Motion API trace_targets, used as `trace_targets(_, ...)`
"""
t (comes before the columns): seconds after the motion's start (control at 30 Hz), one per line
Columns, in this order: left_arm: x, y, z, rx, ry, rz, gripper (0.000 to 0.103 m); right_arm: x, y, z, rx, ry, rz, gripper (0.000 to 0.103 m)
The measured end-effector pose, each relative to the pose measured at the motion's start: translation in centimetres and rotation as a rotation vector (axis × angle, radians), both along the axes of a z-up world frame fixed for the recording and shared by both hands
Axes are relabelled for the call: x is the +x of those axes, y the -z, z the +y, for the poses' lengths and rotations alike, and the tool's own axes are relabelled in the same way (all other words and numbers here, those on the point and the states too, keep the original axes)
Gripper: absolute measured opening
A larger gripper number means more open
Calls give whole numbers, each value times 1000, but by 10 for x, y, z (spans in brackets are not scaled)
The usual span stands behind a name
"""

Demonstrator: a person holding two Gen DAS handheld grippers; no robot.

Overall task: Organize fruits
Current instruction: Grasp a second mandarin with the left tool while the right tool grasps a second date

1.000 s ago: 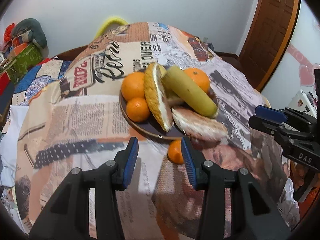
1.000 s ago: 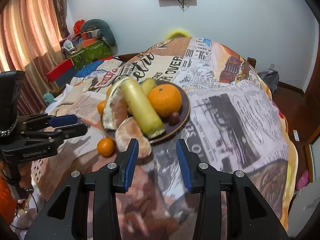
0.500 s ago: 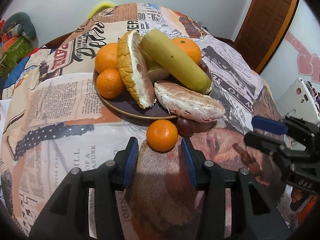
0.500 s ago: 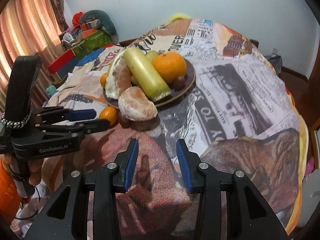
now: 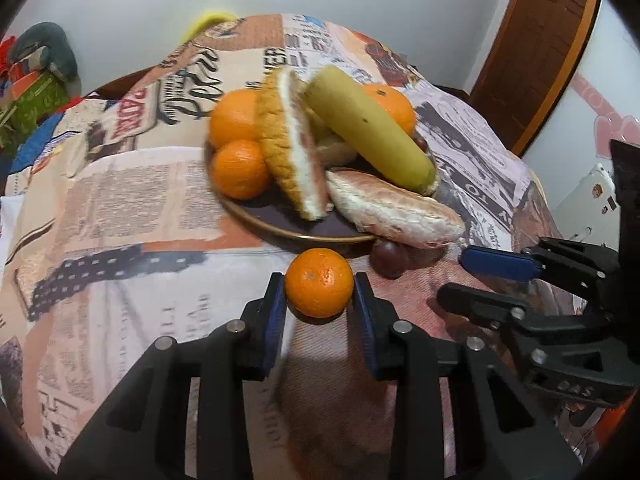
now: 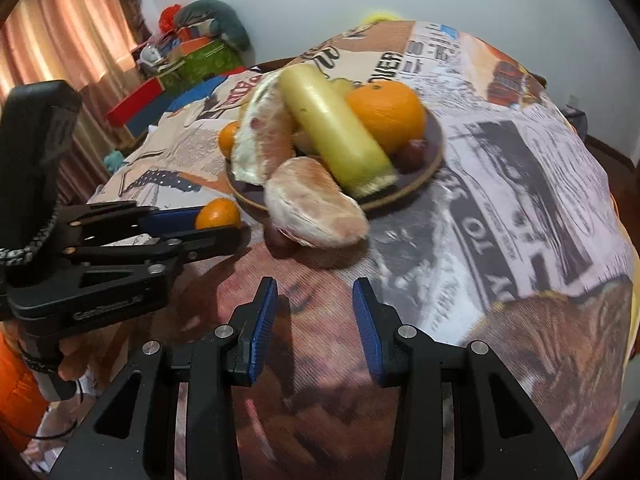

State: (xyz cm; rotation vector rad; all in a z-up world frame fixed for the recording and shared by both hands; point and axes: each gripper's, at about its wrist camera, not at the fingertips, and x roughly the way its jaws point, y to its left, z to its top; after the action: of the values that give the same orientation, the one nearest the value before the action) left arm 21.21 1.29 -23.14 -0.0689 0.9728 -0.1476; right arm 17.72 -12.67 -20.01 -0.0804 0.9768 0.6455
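Between the left gripper's (image 5: 319,300) blue pads sits the small orange (image 5: 319,282), clamped, just short of the plate (image 5: 280,227) — lift gently, clearing the rim; right gripper (image 6: 314,316) hangs empty, spread.

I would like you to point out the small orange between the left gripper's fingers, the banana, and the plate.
small orange (image 5: 319,282), left wrist view, middle of its peel.
banana (image 5: 368,130), left wrist view, middle of its length.
plate (image 5: 280,216), left wrist view, bare dark inside near the front rim.
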Motion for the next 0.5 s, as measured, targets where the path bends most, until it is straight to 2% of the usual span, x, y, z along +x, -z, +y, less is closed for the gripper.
trace_targets(0.27, -15, -9, 37, -4, -74, -26, 33, 10, 7, 29, -14, -29, 7, 26)
trace_targets(0.33, -17, -9, 41, -6, -82, -30, 33, 13, 7, 33, -20, -18, 5, 25)
trace_targets(0.4, -18, -10, 44, -9, -88, -31, 33, 14, 7, 35, -21, -8, -1, 19)
trace_targets(0.5, -19, -11, 43, -12, -86, -34, 33, 11, 6, 33, -12, -8, -6, 18)
